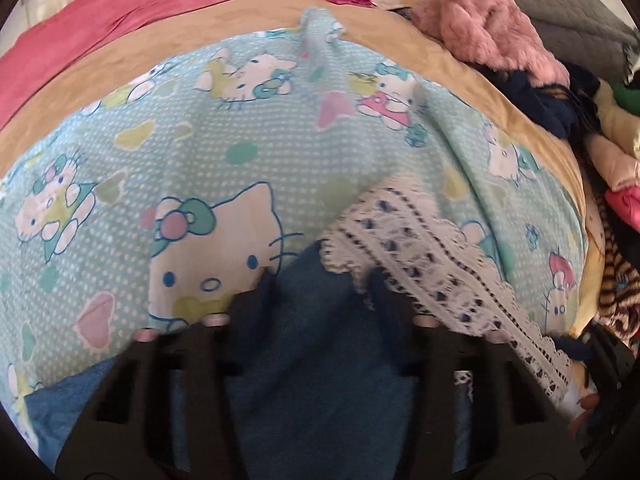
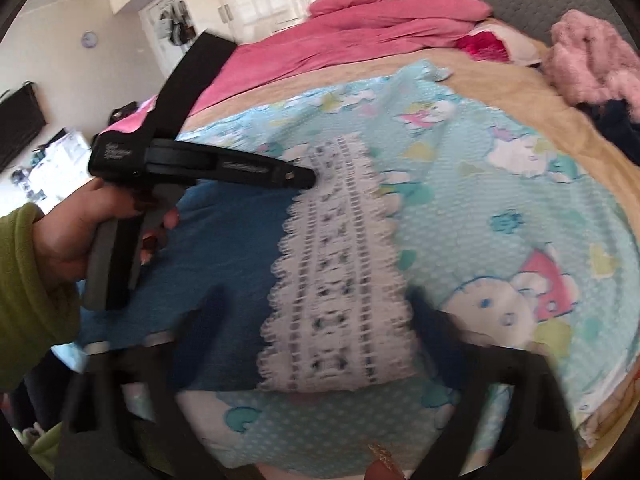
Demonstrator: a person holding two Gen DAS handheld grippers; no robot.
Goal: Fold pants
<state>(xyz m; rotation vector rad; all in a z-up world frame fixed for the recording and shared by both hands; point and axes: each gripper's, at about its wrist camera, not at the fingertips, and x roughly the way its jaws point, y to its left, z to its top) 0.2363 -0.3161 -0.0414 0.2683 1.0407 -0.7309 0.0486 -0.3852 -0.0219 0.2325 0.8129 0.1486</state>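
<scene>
- A hand [image 2: 76, 236] in a green sleeve [image 2: 28, 300] at the left edge of the right wrist view grips the handle of the left tongs [image 1: 320, 276].
- The left tongs reach out over the blue pants [image 2: 228, 236], tips at the cloth near the lace; in their own view the jaws stand narrow with blue cloth filling the space between them, though whether the pads press it I cannot tell.
- The pants lie on the cartoon-cat bedsheet [image 1: 280, 152], near side of the bed, with a white lace band [image 2: 336, 272] running along their right edge.
- The right tongs [image 2: 312, 312] stand fairly wide, one finger over the blue cloth, the other just right of the lace, with the lace between them; no grip shows.
- Far right lies a fluffy pink garment [image 2: 592, 60]; a pink blanket [image 2: 340, 36] lies far across the bed.
</scene>
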